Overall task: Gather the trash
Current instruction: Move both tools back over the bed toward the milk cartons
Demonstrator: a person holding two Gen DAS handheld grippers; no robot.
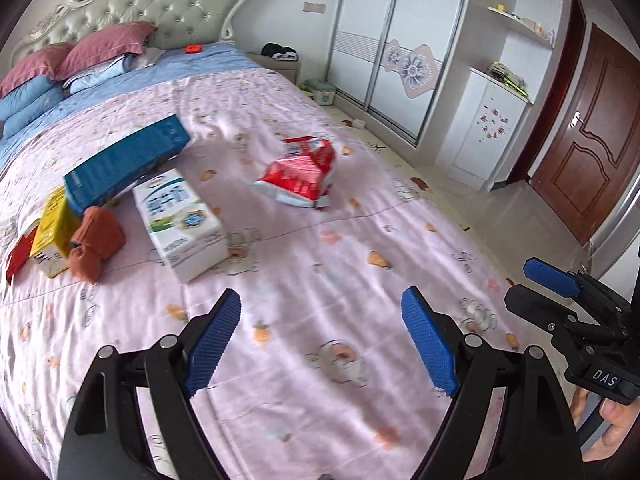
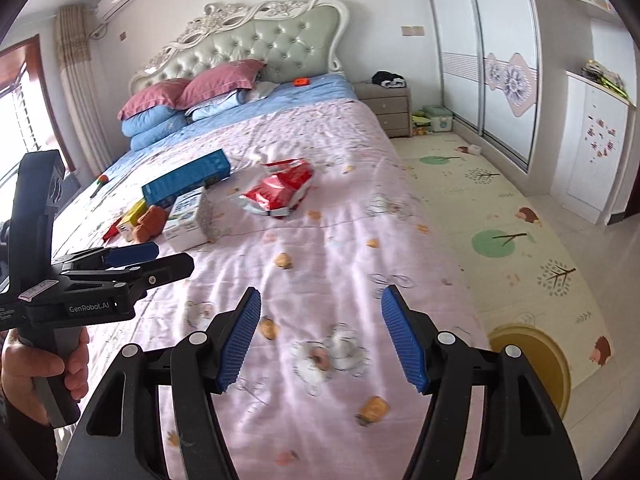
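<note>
Trash lies on the pink bedspread: a red and white snack bag, a white milk carton, a blue box resting on a yellow carton, and a brown cloth lump. My left gripper is open and empty, above the bed, short of the carton and bag. My right gripper is open and empty, over the foot of the bed. Each gripper shows in the other's view.
A yellow bin stands on the play mat to the right of the bed. Pillows lie at the headboard. A nightstand, a sliding wardrobe and a brown door are on the right.
</note>
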